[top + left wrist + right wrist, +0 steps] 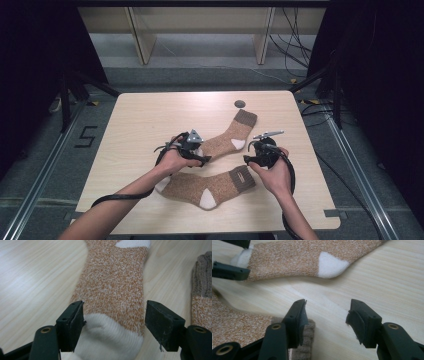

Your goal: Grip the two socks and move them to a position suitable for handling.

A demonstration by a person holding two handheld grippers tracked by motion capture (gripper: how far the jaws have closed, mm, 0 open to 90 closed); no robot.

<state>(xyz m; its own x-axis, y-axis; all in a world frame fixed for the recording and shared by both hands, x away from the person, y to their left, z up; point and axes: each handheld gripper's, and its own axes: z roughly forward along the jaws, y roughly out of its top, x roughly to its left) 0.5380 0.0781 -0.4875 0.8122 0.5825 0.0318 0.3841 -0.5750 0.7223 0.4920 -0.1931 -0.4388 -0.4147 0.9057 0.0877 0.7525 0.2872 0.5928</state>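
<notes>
looking from the bottom of the frame up: near sock [207, 186] lies flat at lower centre, brown cuff by the right gripper [250, 159], whose jaws stand apart over bare table [140, 120] just off that cuff, holding nothing. left gripper [202, 159] sits mid-frame, jaws spread either side of the far sock [231, 136] at its white toe, probably lining up a pinch. left gripper view shows that the pads [75, 322] aren't squeezing yet, which the high view can't show.

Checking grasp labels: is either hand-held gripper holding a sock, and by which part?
Nothing is held. The left hand-held gripper stands open around the far sock's white toe; the right hand-held gripper is open by the near sock's cuff.
</notes>
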